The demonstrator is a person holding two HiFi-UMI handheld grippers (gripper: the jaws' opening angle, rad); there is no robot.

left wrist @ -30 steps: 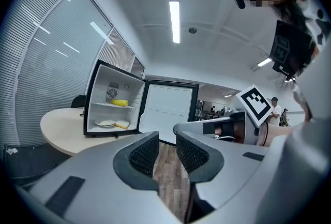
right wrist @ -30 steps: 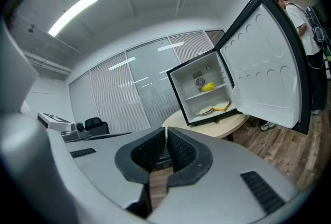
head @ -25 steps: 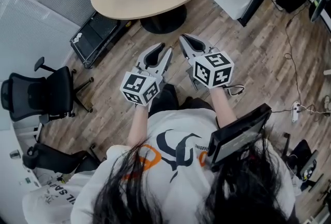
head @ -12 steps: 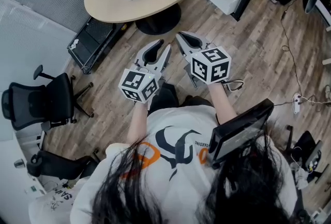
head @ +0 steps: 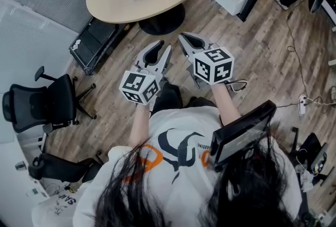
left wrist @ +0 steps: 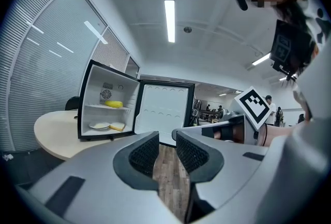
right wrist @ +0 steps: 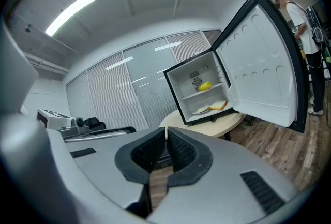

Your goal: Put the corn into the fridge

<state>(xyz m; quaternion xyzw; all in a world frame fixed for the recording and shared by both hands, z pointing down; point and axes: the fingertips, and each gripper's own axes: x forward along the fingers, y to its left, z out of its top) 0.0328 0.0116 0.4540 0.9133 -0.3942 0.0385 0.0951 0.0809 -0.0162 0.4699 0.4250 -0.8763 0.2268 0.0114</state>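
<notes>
on the upper shelf (left wrist: 95, 107) of the fridge (left wrist: 96, 88) lies yellow corn (left wrist: 114, 104).

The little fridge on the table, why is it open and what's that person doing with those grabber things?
A person holds a grey two-jaw gripper in each hand, some way back from the small black fridge on the round beige table. Both are empty: the left gripper has its jaws slightly apart, the right gripper has them shut. The fridge's white door hangs open. The yellow corn already lies on its upper shelf, above a white plate and a pale slice of food.
</notes>
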